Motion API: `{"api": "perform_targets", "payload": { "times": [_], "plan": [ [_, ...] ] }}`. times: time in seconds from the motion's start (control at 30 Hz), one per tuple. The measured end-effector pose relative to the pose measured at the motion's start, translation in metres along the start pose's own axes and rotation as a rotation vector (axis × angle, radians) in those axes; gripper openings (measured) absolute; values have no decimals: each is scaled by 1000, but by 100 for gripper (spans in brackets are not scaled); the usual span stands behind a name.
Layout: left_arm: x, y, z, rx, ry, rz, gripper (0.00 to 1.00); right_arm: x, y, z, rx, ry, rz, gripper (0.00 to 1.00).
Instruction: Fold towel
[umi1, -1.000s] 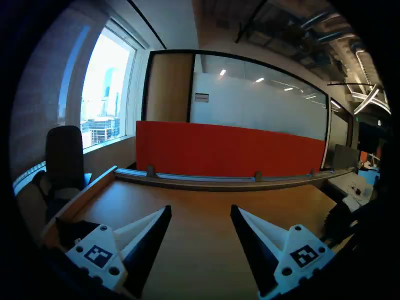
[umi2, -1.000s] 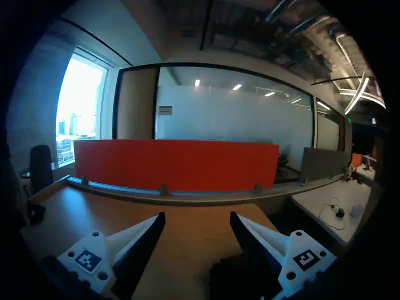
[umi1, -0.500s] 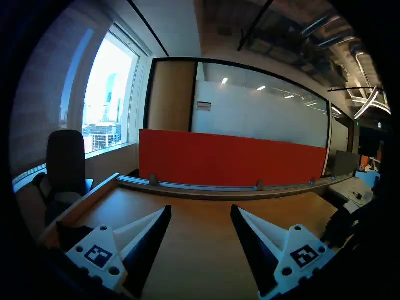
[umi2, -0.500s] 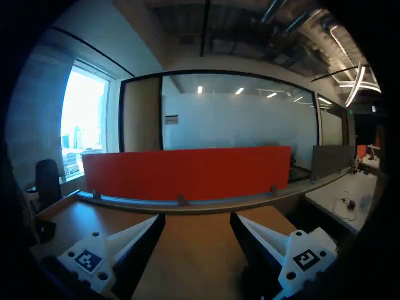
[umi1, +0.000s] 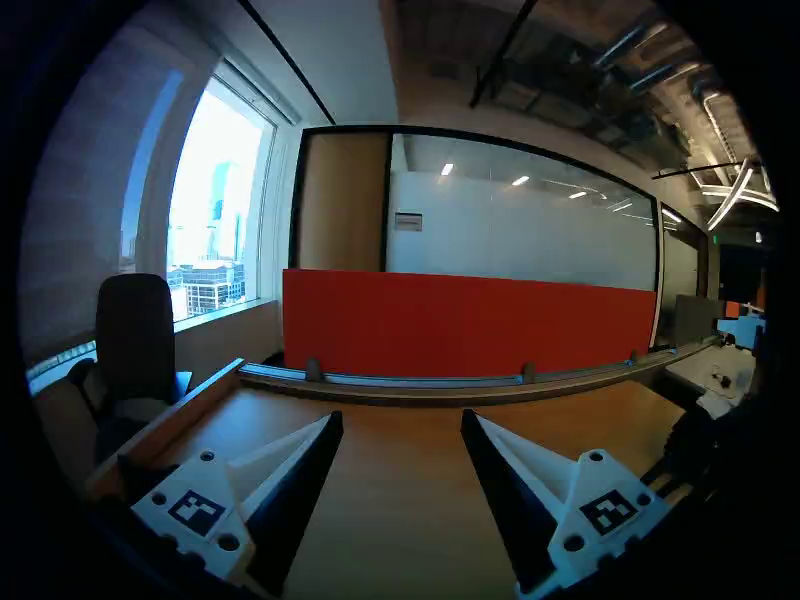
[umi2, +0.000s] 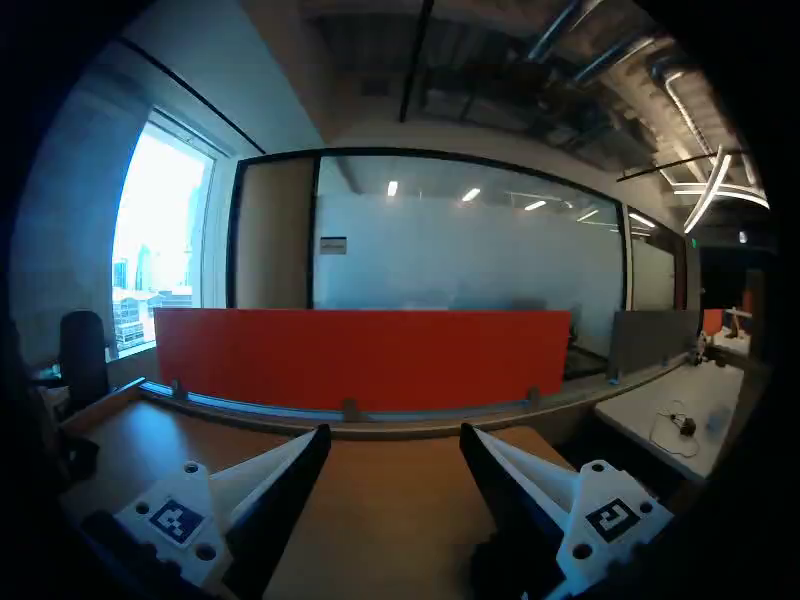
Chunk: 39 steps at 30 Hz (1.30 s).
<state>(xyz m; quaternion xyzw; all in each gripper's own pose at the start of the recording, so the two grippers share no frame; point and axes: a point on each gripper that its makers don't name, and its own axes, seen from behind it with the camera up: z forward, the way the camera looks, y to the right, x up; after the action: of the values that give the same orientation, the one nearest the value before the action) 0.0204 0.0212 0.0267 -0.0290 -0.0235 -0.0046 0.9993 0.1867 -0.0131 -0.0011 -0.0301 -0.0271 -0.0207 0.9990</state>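
My left gripper (umi1: 400, 415) hovers open over a bare wooden desk (umi1: 400, 520), with nothing between its white fingers (umi1: 290, 455). My right gripper (umi2: 395, 430) is also open over the same desk (umi2: 380, 520), its jaws empty. A dark shape (umi2: 500, 570) lies low by the right gripper's right finger; I cannot tell what it is. Another dark mass (umi1: 700, 450) sits at the right edge of the left gripper view.
A red divider panel (umi1: 470, 325) on a grey rail closes the desk's far edge. A black office chair (umi1: 135, 330) stands at the left by the window. A white desk (umi2: 680, 420) with cables lies to the right, across a gap.
Both views have tipped slightly upward, so the red divider sits lower in each. Both grippers stay open and hold nothing.
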Motion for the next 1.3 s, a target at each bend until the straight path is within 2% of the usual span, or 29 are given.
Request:
{"api": "perform_targets", "payload": {
  "times": [0.3, 0.47, 0.7, 0.97, 1.3],
  "plan": [
    [-20, 3, -2, -6, 27, 51, 87, -10, -9, -6, -2, -13, 5, 100],
    [-34, -1, -7, 1, 54, 64, 88, -18, -9, -7, -9, -20, 24, 100],
    [-59, -8, -8, 11, 84, 76, 88, -24, -15, -8, -10, 3, 29, 100],
    [-94, -15, -5, 27, 110, 48, 88, -41, -20, -8, -9, 25, 43, 100],
    [-131, -17, 2, 29, 125, 20, 87, -61, -23, -5, -16, 37, 34, 100]
  ]
}}
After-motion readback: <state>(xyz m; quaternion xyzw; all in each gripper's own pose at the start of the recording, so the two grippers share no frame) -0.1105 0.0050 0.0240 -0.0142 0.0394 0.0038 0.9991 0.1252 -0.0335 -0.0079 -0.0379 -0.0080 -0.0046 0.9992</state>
